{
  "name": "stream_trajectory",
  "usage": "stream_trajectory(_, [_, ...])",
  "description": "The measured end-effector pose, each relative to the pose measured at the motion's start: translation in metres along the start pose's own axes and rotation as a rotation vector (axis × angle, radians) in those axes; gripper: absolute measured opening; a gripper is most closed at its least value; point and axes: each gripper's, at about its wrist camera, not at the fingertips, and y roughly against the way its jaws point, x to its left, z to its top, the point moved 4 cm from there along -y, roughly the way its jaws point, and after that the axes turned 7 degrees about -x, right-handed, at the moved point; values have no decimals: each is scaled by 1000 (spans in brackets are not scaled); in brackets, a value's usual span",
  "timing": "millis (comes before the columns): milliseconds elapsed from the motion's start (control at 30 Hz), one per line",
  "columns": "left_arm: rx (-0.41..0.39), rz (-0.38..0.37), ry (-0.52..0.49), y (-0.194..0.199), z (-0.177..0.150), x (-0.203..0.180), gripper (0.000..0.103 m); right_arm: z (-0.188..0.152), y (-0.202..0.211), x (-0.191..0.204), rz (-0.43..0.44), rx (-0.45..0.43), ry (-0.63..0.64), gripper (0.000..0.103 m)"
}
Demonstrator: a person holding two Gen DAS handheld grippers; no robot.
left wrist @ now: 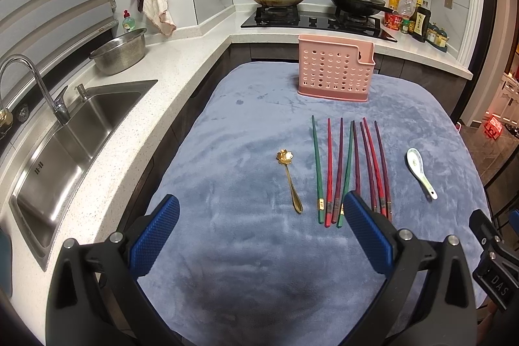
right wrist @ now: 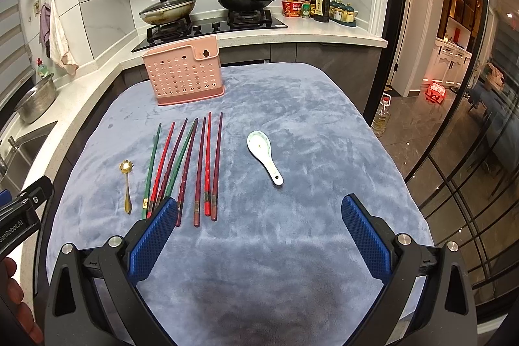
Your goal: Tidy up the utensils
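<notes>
A: Chopsticks (left wrist: 350,171) laid side by side mid-cloth, thin and tapered: green, red and purple, with small bands near the thick ends. Tips toward the holder.

B: Same from the right wrist: chopsticks (right wrist: 185,167) fanned slightly, some crossing near the tips. Left of them, well apart, a gold spoon (right wrist: 126,187), metal, with a flower-shaped bowl and a slim handle.

A: Gold spoon (left wrist: 290,184) shiny, handle toward the camera. On the other side, a white spoon (left wrist: 420,172), ceramic by the look, with a faint pattern in the deep bowl and a hole at the handle's end.

B: White spoon (right wrist: 264,156) alone, apart from the chopsticks. Behind everything, the holder (right wrist: 183,75): pink plastic, boxy, walls pierced with round holes, upright near the cloth's far edge.

A: Holder (left wrist: 334,68) confirmed. Underneath, a blue-grey cloth (left wrist: 253,248), plush and brushed in patches.

B: Right gripper (right wrist: 259,235) low over the near cloth (right wrist: 292,248), blue ribbed pads spread wide, nothing between.

A: Left gripper (left wrist: 261,235) likewise, spread wide and empty, right pad (left wrist: 366,232) overlapping the chopsticks' thick ends in view; touching or not, cannot tell.
</notes>
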Motion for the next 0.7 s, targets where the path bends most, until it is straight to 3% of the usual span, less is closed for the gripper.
stream_trajectory(433, [0,-2,-8,-2,-3,2,96,-1,-3,0,5,7,-4,96])
stream_trajectory(700, [39,-32,22,-30,-12,2,96,-7,-19,-3,19,16,-5,96])
